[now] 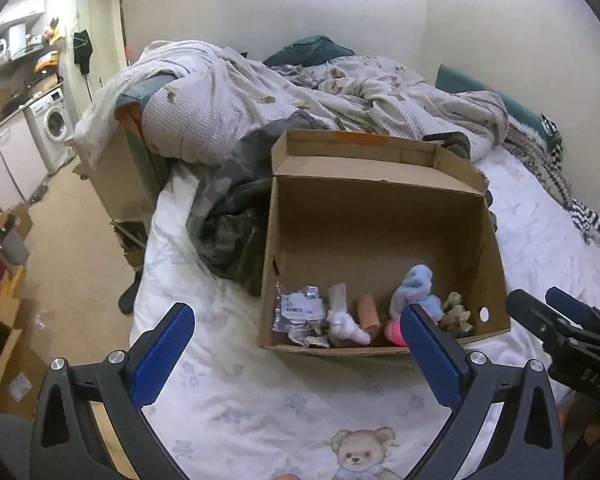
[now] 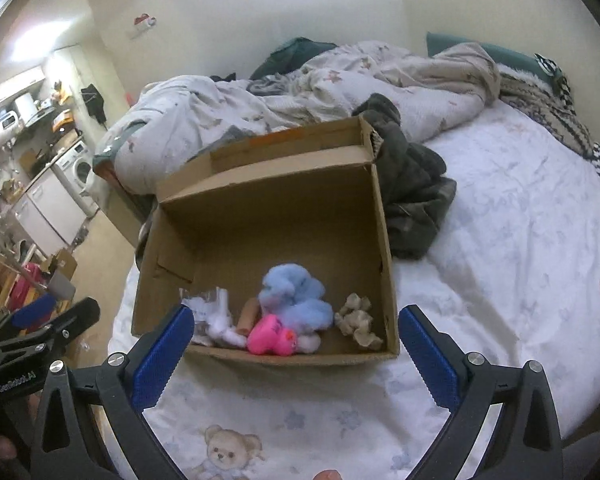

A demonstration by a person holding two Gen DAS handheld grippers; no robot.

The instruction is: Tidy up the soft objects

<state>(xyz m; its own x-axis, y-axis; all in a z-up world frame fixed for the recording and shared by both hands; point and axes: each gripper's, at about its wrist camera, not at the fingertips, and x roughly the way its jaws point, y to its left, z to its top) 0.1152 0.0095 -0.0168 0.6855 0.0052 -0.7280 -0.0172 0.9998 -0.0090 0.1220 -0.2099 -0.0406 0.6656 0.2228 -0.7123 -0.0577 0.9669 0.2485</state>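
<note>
Cardboard box holds soft toys on a rumpled bed

Cardboard box [image 2: 384,248] sits open on a white bear-print sheet [image 2: 500,240], its soft toys gathered along the near wall: a blue plush [image 2: 295,296], a pink plush [image 2: 269,336], a white one [image 2: 223,326] and a beige one [image 2: 356,320]. Both the left gripper [image 1: 297,340] and the right gripper [image 2: 295,344] hover short of the box, jaws spread wide and holding nothing. A dark garment [image 2: 414,200] lies beside the box.

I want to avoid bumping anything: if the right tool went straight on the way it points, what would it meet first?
Probably the near wall of the open brown cardboard box on the bed, or just over it the pink plush toy inside. The right tool is open and empty; depth is unclear.
</note>
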